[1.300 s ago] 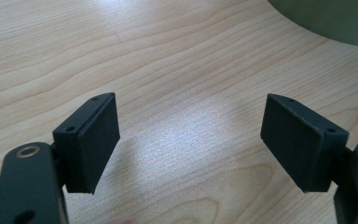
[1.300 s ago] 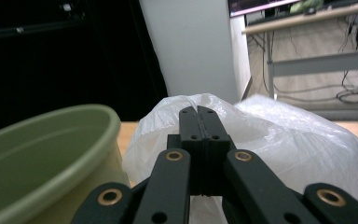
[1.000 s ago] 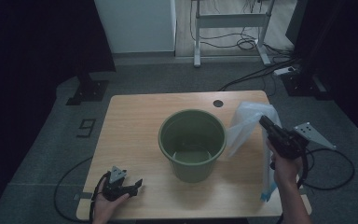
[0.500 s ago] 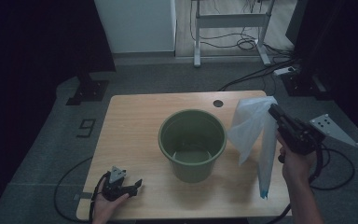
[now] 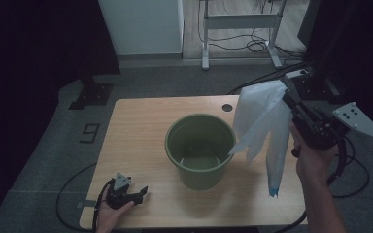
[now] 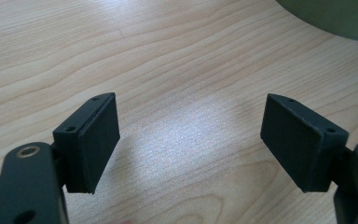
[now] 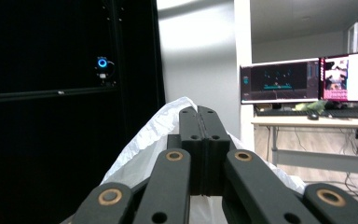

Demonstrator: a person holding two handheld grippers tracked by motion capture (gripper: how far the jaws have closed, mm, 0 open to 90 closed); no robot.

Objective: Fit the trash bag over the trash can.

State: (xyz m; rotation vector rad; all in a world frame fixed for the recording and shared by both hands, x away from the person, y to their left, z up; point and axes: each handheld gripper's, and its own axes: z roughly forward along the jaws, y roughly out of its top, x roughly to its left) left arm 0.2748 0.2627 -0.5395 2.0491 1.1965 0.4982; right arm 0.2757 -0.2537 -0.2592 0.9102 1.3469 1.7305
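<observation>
A green bucket (image 5: 200, 148) stands empty in the middle of the wooden table (image 5: 136, 126). To its right my right gripper (image 5: 286, 97) is shut on the top edge of a white plastic bag (image 5: 264, 121), which hangs down above the table with its blue-tipped corner (image 5: 272, 192) low near the front right. In the right gripper view the jaws are pressed together with the white bag (image 7: 135, 154) bunched behind them. My left gripper (image 5: 141, 192) rests on the table at the front left, and its fingers (image 6: 93, 140) stand wide apart over bare wood.
A small dark hole (image 5: 227, 108) sits in the table's back right area. Cables (image 5: 73, 189) trail off the table's front left and right sides. A white desk frame (image 5: 238, 22) stands beyond the table; monitors (image 7: 307, 79) on a desk lie ahead of the right gripper.
My right gripper has risen with the bag, lifting it off the table so it now hangs beside the bucket. The left gripper has stayed where it was.
</observation>
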